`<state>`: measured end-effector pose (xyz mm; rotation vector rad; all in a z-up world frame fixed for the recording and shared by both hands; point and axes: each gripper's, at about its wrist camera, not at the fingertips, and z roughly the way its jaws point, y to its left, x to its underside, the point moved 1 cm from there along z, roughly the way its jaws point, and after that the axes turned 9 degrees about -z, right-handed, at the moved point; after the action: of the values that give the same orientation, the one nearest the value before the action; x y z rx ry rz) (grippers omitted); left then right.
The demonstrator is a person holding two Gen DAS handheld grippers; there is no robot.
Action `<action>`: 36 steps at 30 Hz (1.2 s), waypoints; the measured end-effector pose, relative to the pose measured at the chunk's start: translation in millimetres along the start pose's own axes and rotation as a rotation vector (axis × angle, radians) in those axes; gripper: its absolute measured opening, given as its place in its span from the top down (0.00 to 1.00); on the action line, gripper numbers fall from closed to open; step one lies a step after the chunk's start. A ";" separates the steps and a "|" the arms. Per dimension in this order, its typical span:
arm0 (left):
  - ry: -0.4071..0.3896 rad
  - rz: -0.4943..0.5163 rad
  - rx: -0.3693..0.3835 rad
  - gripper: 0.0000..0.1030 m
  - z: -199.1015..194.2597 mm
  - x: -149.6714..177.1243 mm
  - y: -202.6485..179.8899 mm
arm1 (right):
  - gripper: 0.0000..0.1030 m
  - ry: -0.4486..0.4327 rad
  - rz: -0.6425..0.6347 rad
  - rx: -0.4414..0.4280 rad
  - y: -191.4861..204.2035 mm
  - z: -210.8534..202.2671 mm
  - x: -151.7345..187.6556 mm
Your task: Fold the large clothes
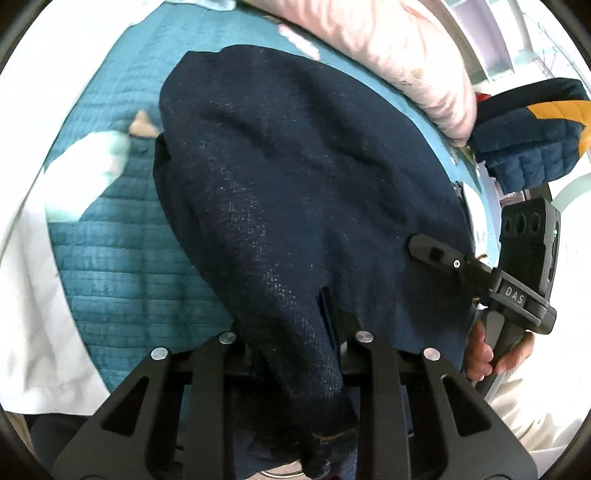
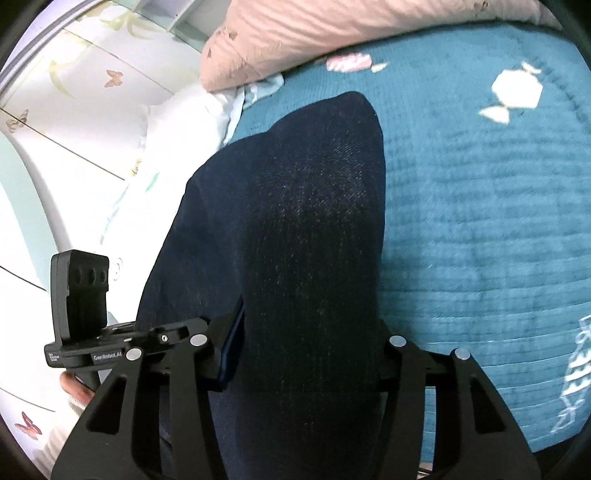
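Observation:
A dark navy denim garment (image 1: 295, 192) lies over a teal quilted bedspread (image 1: 110, 236). It drapes over my left gripper (image 1: 317, 325), whose jaws are shut on its near edge. My right gripper (image 1: 436, 254) shows in the left wrist view at the right, also clamped on the cloth. In the right wrist view the same garment (image 2: 306, 229) runs up from my right gripper (image 2: 306, 354), which is shut on it; the fingertips are hidden under the cloth. My left gripper's body (image 2: 85, 317) shows at the lower left.
A pink duvet (image 1: 399, 51) lies along the far edge of the bed and also shows in the right wrist view (image 2: 332, 29). A navy and orange cushion (image 1: 532, 133) sits at the right. White sheet (image 1: 29, 258) borders the bedspread at the left.

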<state>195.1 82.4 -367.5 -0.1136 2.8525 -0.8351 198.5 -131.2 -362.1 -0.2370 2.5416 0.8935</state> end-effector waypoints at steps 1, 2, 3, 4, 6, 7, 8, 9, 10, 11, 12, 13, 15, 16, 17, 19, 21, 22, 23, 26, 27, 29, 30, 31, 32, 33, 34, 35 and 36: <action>-0.004 0.001 0.003 0.76 0.3 -0.9 -5.8 | 0.53 -0.007 -0.003 0.001 -1.4 -6.0 0.2; -0.014 0.010 0.005 0.76 -0.4 1.0 -14.6 | 0.53 -0.019 -0.009 0.003 -3.3 -13.1 -0.6; -0.020 0.018 0.006 0.76 1.0 0.5 -22.5 | 0.53 -0.027 -0.011 0.006 -4.8 -16.8 -1.9; -0.026 0.024 0.010 0.76 2.1 0.0 -32.5 | 0.53 -0.039 -0.013 0.008 -7.1 -24.4 -3.6; -0.027 0.031 0.017 0.75 2.4 0.0 -42.6 | 0.53 -0.055 -0.011 0.013 -13.0 -37.1 -3.9; -0.028 0.040 0.018 0.75 3.8 -1.2 -50.5 | 0.53 -0.064 -0.006 0.016 -17.3 -44.9 -4.2; -0.030 0.046 0.019 0.75 1.7 0.3 -55.5 | 0.53 -0.072 0.000 0.018 -21.1 -52.5 -4.0; -0.029 0.053 0.021 0.75 4.2 -0.4 -65.0 | 0.53 -0.080 0.003 0.021 -24.2 -58.0 -5.4; -0.028 0.062 0.023 0.75 7.4 -1.3 -76.3 | 0.53 -0.089 0.005 0.026 -28.5 -66.3 -4.2; -0.030 0.067 0.025 0.75 10.2 -3.6 -85.9 | 0.53 -0.102 0.010 0.031 -34.7 -79.7 -1.8; -0.032 0.079 0.029 0.75 12.9 -4.4 -96.9 | 0.53 -0.111 0.015 0.035 -40.0 -87.2 -2.4; -0.031 0.090 0.033 0.75 13.6 -3.0 -105.8 | 0.53 -0.120 0.018 0.039 -44.1 -94.3 -3.0; -0.026 0.107 0.042 0.75 10.3 1.0 -114.4 | 0.53 -0.141 0.021 0.050 -54.0 -112.6 -2.4; -0.025 0.121 0.047 0.75 14.2 0.4 -128.2 | 0.53 -0.151 0.022 0.057 -58.9 -121.1 -2.6; -0.025 0.132 0.050 0.75 16.4 0.7 -137.6 | 0.53 -0.164 0.027 0.063 -66.5 -133.3 -2.8; -0.023 0.160 0.055 0.75 24.4 0.7 -164.3 | 0.53 -0.184 0.034 0.073 -79.1 -153.4 -1.1; -0.021 0.186 0.063 0.75 31.6 1.9 -187.1 | 0.53 -0.206 0.038 0.087 -94.7 -176.7 -0.3; -0.021 0.206 0.066 0.75 35.9 2.7 -201.0 | 0.53 -0.217 0.041 0.094 -102.6 -189.6 1.7; -0.019 0.224 0.067 0.75 39.1 4.4 -209.3 | 0.53 -0.225 0.042 0.101 -107.6 -195.2 -1.0; -0.008 0.258 0.085 0.75 58.1 4.4 -252.7 | 0.53 -0.253 0.050 0.125 -130.0 -228.8 2.2; -0.003 0.270 0.089 0.75 64.7 4.6 -265.8 | 0.53 -0.263 0.060 0.135 -141.0 -242.1 3.0; 0.004 0.294 0.095 0.75 80.3 4.0 -295.8 | 0.53 -0.276 0.071 0.150 -157.7 -260.9 5.6; 0.010 0.307 0.098 0.75 88.7 4.1 -310.9 | 0.53 -0.283 0.076 0.159 -166.0 -270.1 6.2; 0.015 0.317 0.102 0.75 97.6 4.1 -326.4 | 0.53 -0.292 0.083 0.173 -178.1 -282.9 6.9; 0.021 0.325 0.107 0.75 104.4 4.5 -336.6 | 0.53 -0.298 0.091 0.185 -188.3 -293.6 7.0; 0.026 0.336 0.112 0.75 113.3 4.7 -351.0 | 0.53 -0.301 0.098 0.194 -196.3 -301.2 5.6; 0.028 0.345 0.115 0.75 120.2 4.9 -361.8 | 0.53 -0.306 0.103 0.209 -208.8 -312.7 5.1; 0.031 0.362 0.118 0.75 131.4 5.8 -379.9 | 0.53 -0.312 0.107 0.225 -221.6 -325.2 4.3; 0.033 0.375 0.120 0.75 141.2 5.5 -397.1 | 0.53 -0.317 0.114 0.239 -234.8 -336.9 3.2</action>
<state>225.6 -326.6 -270.5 0.4383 2.7132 -0.9244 150.0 -525.7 -258.7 0.1155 2.3508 0.6030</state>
